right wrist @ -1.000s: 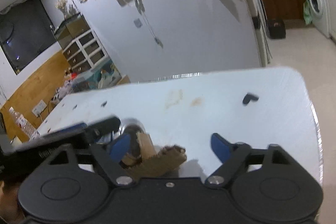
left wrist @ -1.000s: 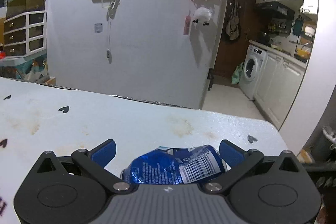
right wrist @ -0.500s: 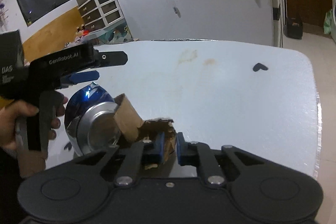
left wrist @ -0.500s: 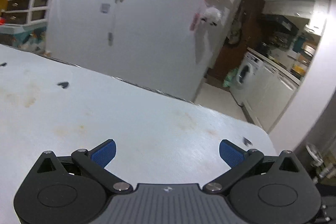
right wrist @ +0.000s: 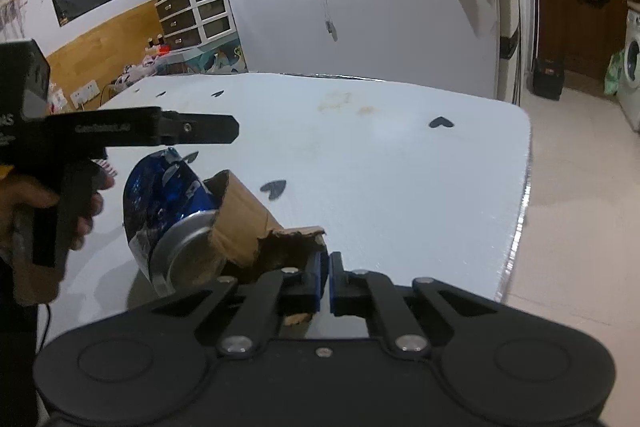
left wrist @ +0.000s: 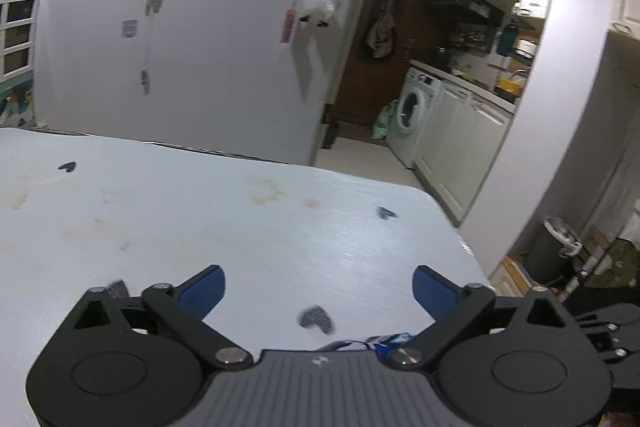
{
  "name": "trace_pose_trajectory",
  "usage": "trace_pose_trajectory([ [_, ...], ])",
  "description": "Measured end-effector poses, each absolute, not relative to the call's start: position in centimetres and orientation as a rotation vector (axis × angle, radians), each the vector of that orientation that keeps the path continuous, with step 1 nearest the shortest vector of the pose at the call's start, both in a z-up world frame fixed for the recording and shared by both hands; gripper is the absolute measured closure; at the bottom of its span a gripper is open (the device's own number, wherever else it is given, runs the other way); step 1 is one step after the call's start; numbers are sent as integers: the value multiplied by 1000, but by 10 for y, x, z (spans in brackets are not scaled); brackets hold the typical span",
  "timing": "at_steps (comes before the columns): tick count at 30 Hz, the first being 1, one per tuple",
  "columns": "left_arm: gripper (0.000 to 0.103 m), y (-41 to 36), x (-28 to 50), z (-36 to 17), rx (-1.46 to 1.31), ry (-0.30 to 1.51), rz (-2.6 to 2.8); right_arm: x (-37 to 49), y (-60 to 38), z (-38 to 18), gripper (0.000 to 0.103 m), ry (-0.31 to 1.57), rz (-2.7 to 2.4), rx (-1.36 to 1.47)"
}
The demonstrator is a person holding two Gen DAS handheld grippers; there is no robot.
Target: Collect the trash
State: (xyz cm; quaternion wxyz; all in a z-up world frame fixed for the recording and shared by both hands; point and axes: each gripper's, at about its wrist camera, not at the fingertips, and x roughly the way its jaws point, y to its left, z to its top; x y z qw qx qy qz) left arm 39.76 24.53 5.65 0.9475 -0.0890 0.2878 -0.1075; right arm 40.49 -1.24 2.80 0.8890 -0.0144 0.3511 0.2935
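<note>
A crushed blue can (right wrist: 168,195) lies on the white table (right wrist: 400,195), its silver end toward the right wrist camera. A torn piece of brown cardboard (right wrist: 248,223) leans against the can, and my right gripper (right wrist: 325,267) is shut on its ragged edge. My left gripper (left wrist: 319,291) stands wide, its jaws closing, with only bare table between the pads. A sliver of the can (left wrist: 386,340) peeks out at the base of its right jaw. In the right wrist view the left gripper (right wrist: 228,127) hovers just above the can, held by a hand (right wrist: 28,195).
Black heart marks (left wrist: 316,319) dot the table. Its right edge (right wrist: 524,203) drops to a tiled floor. A grey bin (left wrist: 554,251) stands on the floor to the right, a washing machine (left wrist: 412,107) and white cabinets behind. A large white panel (left wrist: 200,47) rises past the far edge.
The right jaws went from open around the cardboard to shut on it. The left gripper swung right and the can slid from between its jaws to the frame's bottom edge.
</note>
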Motion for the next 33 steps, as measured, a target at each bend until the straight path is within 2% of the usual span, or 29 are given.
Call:
trace_pose_trajectory([
  [11,6,235,317,37,-256,578,-277,383,-25,24,100,717,603,-54],
  [21,6,210,252,31,-204,606,-344,354,-33,25,100,705,604,-77],
  [27,6,203,218,23,-143,646,-328,339,-38,23,99,703,612,-57],
  [33,6,211,182,27,-173,603,-279,334,-35,26,96,691,622,-27],
])
